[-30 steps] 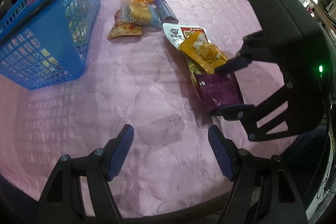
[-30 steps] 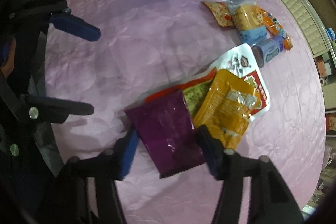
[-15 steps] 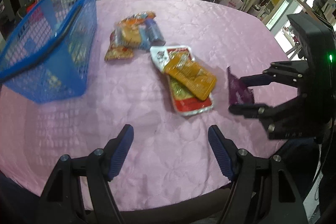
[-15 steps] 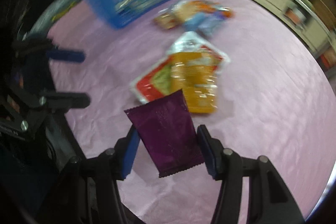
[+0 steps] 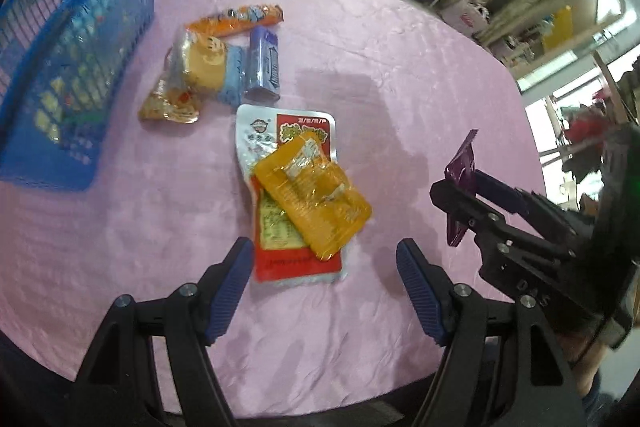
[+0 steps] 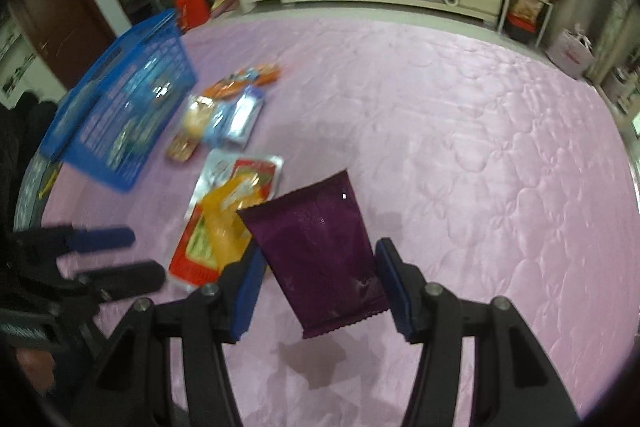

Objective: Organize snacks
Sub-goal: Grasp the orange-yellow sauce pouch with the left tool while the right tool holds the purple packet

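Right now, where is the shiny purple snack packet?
The shiny purple snack packet is off the pink quilted table, held between the right gripper's blue pads, right of the orange packet.

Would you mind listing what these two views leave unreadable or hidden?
- Blue basket contents: both views, screened by mesh and motion blur.
- Red-and-white packet print: left wrist view, partly covered by the orange packet.
- Purple packet label: right wrist view, only a plain face visible.
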`<state>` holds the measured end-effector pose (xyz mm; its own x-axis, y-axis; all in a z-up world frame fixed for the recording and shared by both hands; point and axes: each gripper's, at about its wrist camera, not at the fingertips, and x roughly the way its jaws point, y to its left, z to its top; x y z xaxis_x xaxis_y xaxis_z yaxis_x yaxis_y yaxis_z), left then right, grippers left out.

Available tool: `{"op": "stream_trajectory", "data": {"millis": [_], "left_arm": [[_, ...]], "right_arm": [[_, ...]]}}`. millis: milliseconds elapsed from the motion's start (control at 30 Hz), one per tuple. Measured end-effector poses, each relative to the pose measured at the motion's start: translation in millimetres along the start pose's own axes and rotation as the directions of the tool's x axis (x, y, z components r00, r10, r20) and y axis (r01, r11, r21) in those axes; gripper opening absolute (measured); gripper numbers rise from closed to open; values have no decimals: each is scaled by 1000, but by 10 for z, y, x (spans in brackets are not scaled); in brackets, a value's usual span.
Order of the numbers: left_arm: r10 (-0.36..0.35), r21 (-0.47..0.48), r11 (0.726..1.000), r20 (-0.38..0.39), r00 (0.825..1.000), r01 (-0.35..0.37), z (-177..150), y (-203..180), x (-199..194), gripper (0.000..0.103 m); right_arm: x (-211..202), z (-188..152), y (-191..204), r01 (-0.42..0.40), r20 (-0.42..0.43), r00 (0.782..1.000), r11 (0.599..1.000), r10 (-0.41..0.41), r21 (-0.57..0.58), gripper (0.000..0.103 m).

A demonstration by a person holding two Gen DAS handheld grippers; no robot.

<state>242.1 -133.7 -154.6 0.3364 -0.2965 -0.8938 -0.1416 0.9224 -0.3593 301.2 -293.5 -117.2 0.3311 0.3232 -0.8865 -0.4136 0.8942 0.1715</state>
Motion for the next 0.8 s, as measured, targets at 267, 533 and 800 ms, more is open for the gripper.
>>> {"op": "stream_trajectory", "data": {"millis": [267, 533, 800], "left_arm": [[62, -82, 994, -74, 995, -68, 163, -15, 479, 71], [97, -94, 990, -83, 992, -104, 316, -63, 696, 78], [217, 58, 975, -70, 974, -214, 475, -404, 938, 79]], "right_arm": [[233, 92, -272, -73, 20, 997, 989, 71, 131, 60], [236, 2, -486, -41, 2, 999, 986, 41, 160, 60], [277, -45, -598, -30, -16, 999, 982, 34, 186, 60]]}}
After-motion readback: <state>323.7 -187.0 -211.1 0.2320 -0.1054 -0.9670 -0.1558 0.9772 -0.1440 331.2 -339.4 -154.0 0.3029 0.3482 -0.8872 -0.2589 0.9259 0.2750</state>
